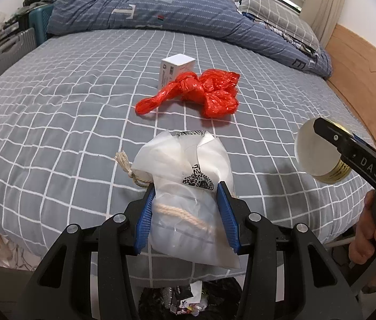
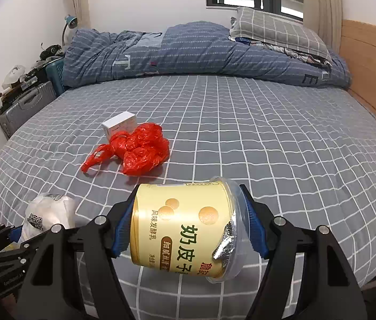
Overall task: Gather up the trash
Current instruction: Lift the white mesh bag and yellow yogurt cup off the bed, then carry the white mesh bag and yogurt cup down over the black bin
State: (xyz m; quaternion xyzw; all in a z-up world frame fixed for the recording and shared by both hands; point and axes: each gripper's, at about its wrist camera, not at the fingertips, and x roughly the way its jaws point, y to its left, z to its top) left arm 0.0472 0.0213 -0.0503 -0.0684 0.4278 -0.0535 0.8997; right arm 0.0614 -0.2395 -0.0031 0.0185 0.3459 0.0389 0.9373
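My left gripper (image 1: 186,190) is shut on a white plastic bag (image 1: 188,186) with a cord and a printed code, held above the bed's near edge; it also shows in the right wrist view (image 2: 46,213). My right gripper (image 2: 188,208) is shut on a yellow yogurt cup (image 2: 185,229), held on its side; the cup also shows in the left wrist view (image 1: 318,152). A knotted red plastic bag (image 1: 201,93) (image 2: 134,152) lies on the bed. A small white box (image 1: 177,69) (image 2: 120,126) stands just behind it.
The bed has a grey checked sheet (image 1: 68,112), a rolled blue quilt (image 1: 148,8) and a pillow (image 2: 275,29) at the far side. A wooden headboard (image 2: 369,61) is on the right. Suitcases (image 1: 4,53) stand left. A black trash bin (image 1: 190,301) sits below my left gripper.
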